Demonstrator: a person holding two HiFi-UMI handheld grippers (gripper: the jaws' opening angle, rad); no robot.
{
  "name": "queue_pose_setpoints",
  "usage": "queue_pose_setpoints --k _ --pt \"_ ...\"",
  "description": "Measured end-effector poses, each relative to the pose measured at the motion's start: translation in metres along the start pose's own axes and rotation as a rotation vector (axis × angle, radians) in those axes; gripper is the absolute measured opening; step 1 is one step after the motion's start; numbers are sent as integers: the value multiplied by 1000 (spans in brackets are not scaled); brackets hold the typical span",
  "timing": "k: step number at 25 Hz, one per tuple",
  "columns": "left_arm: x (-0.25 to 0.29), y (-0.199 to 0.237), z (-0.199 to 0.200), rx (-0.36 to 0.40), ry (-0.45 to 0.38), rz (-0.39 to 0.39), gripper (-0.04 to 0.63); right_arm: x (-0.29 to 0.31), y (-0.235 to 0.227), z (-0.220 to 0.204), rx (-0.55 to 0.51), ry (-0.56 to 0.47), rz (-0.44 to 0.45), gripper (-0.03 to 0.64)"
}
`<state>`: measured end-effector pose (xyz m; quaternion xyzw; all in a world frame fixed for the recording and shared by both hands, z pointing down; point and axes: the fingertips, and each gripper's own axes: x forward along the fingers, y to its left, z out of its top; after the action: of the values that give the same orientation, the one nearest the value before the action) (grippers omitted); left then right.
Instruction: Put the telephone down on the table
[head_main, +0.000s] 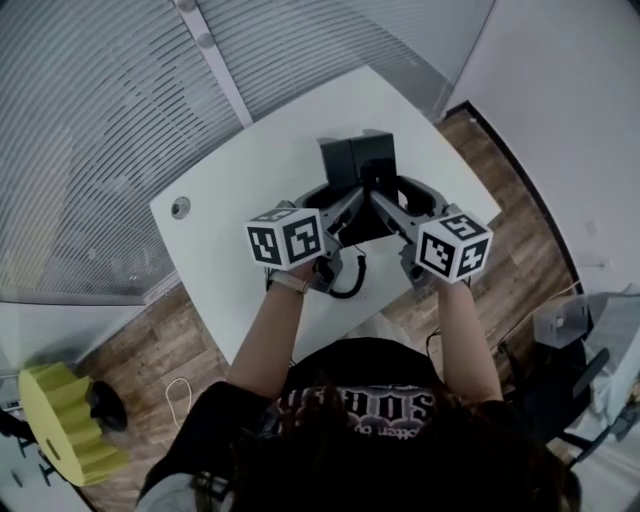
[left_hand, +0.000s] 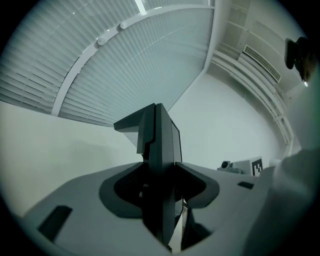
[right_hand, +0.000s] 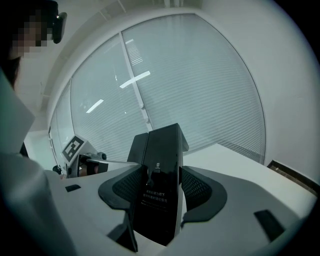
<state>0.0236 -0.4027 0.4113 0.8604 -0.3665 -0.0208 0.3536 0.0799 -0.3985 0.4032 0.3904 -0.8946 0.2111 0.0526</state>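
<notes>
A black telephone (head_main: 358, 160) is held up on end over the far part of the white table (head_main: 240, 190), with both grippers on it. My left gripper (head_main: 343, 208) grips its left side; in the left gripper view the telephone's thin edge (left_hand: 160, 130) fills the gap between the pads. My right gripper (head_main: 388, 208) grips its right side, and its pads press on the glossy face (right_hand: 162, 145). A black coiled cord (head_main: 352, 282) hangs below the grippers. I cannot tell whether the telephone touches the table.
A round cable hole (head_main: 180, 208) sits near the table's left corner. Slatted blinds (head_main: 110, 120) run behind the table. A yellow ridged foam piece (head_main: 55, 420) lies on the wooden floor at left, and a dark chair (head_main: 570, 340) stands at right.
</notes>
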Motion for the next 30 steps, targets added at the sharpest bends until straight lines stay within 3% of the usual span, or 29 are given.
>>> queue_pose_setpoints --k 14,30 --pt "52 59 -3 -59 33 99 195 55 -56 -20 67 106 32 249" --pt "77 104 -27 -117 83 154 199 84 -86 -56 128 191 34 249"
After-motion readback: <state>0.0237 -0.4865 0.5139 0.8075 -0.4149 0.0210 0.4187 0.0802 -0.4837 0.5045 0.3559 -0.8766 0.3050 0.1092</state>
